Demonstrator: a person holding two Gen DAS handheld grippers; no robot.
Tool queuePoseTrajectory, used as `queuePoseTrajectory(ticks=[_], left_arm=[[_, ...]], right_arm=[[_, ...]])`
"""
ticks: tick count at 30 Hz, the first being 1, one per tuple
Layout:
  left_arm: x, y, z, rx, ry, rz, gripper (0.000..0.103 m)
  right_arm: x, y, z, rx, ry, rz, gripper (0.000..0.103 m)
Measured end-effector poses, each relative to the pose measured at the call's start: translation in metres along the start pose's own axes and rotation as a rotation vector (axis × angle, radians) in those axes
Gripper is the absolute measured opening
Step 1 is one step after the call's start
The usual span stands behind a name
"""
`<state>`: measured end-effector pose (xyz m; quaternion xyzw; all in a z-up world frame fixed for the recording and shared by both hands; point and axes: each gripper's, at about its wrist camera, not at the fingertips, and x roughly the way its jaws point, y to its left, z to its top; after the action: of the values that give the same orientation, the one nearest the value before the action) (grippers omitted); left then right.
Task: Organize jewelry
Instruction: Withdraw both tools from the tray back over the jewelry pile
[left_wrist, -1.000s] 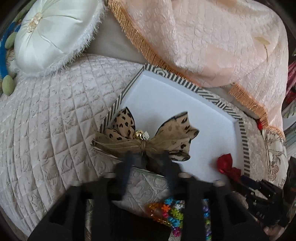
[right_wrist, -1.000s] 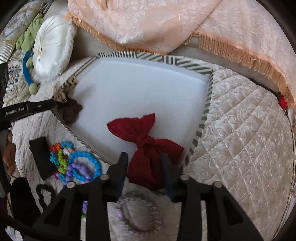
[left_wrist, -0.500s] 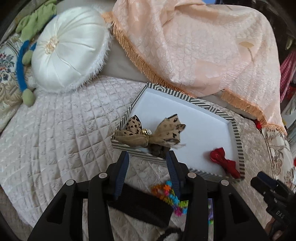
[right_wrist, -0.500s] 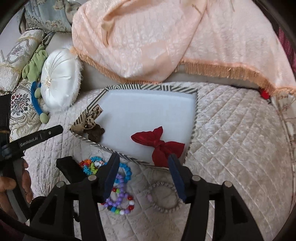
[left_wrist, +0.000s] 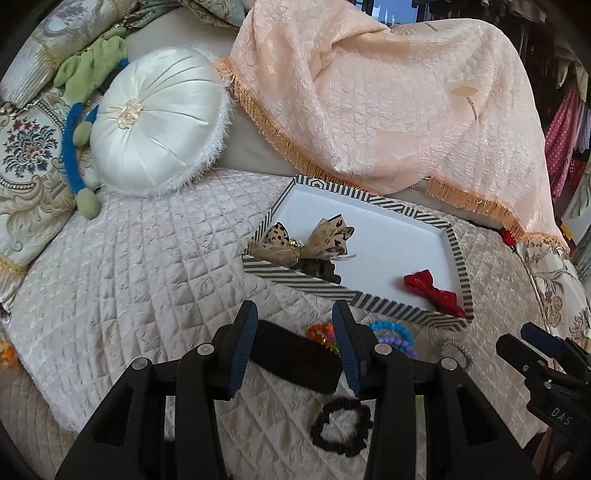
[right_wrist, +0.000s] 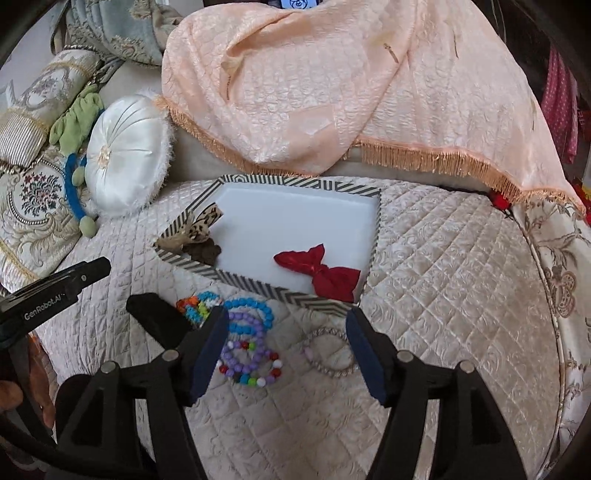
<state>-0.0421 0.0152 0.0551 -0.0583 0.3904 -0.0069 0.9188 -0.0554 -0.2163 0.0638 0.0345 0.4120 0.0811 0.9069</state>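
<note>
The striped tray (right_wrist: 295, 293) sat in the middle of the right wrist frame on the quilted cover (right_wrist: 443, 258), its white floor mostly bare, probably so that the pieces could be laid apart rather than heaped. The red bow (right_wrist: 325, 267) lay inside at the tray's lower right corner, close to the rim. The leopard-print bow (left_wrist: 306, 240) lay at the left end of the tray in the left wrist frame, draped partly over the rim, with a small dark brown piece (left_wrist: 317, 266) beside it on the floor.

Both tools hung above the cover in the lower part of their frames. The left gripper (left_wrist: 293, 347) had its jaws parted with nothing between the pads. The right gripper (right_wrist: 286, 350) had just been spreading its jaws, and they stood wide and empty, which suits a bow set down and let go.

The rest waited outside, just below the tray's near rim: a black band (left_wrist: 295, 350), a cluster of coloured bead bracelets (right_wrist: 243, 332), a pale beaded bracelet (right_wrist: 328, 354) and a black scrunchie (left_wrist: 341, 424) lower in the left wrist frame. They lay loosely bunched, some overlapping, so I judged the sorting only partly done, with the bracelets the nearest candidates for the right tool.
</note>
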Motion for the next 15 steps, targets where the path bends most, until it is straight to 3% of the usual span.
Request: queuePoseTrajectory(ticks=[15], left_arm=[[-0.029, -0.006, -0.015, 0.005, -0.034, 0.014, 0.022]], right_arm=[[-0.022, 0.005, -0.014, 0.004, -0.007, -0.004, 0.071]])
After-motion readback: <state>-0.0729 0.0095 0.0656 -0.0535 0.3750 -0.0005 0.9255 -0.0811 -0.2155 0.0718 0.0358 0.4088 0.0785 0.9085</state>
